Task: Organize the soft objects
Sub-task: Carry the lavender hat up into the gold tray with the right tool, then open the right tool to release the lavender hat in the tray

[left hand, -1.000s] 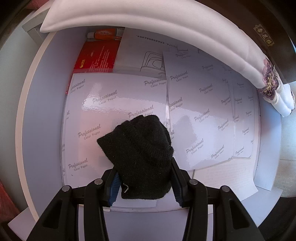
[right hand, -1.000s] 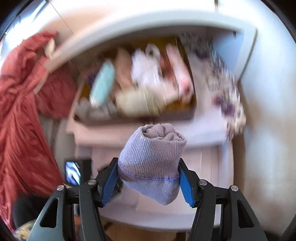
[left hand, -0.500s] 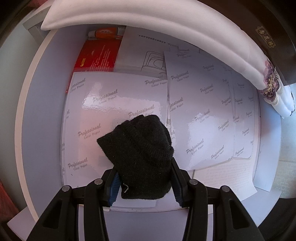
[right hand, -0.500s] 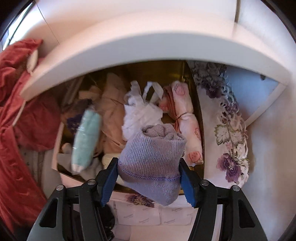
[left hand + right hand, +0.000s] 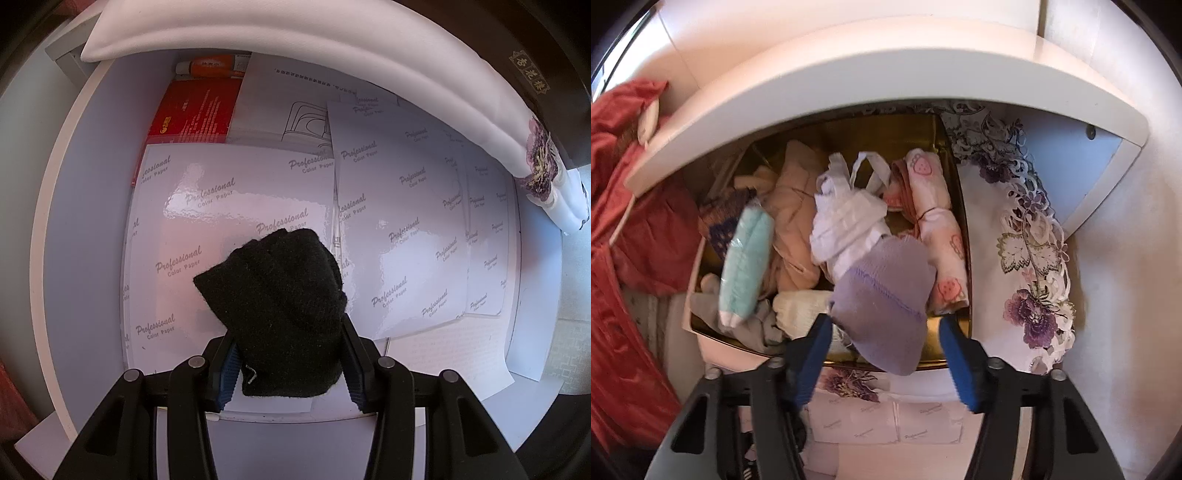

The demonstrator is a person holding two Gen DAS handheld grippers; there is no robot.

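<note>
My left gripper (image 5: 290, 332) points straight down and is shut on a rolled black sock (image 5: 280, 295), held above glossy paper sheets (image 5: 229, 206). My right gripper (image 5: 884, 323) hovers over a gold-lined box (image 5: 945, 155) full of soft items. A rolled lilac sock (image 5: 886, 295) sits loose and tilted between its blue pads (image 5: 955, 354), with a gap on the right side. The jaws are closing. In the box lie a mint roll (image 5: 746, 258), a white garment (image 5: 846, 221) and a pink strawberry-print roll (image 5: 938, 229).
A white shelf board (image 5: 849, 81) overhangs the box's far side. Red cloth (image 5: 635, 258) hangs at the left, and an embroidered floral cloth (image 5: 1027, 258) lies to the right. In the left wrist view, a red booklet (image 5: 195, 110) and a white padded edge (image 5: 332, 48) lie beyond the sheets.
The right gripper came in over the box, its jaws spread, and the lilac sock slipped free and tipped toward the box. The left gripper and black sock have not moved.
</note>
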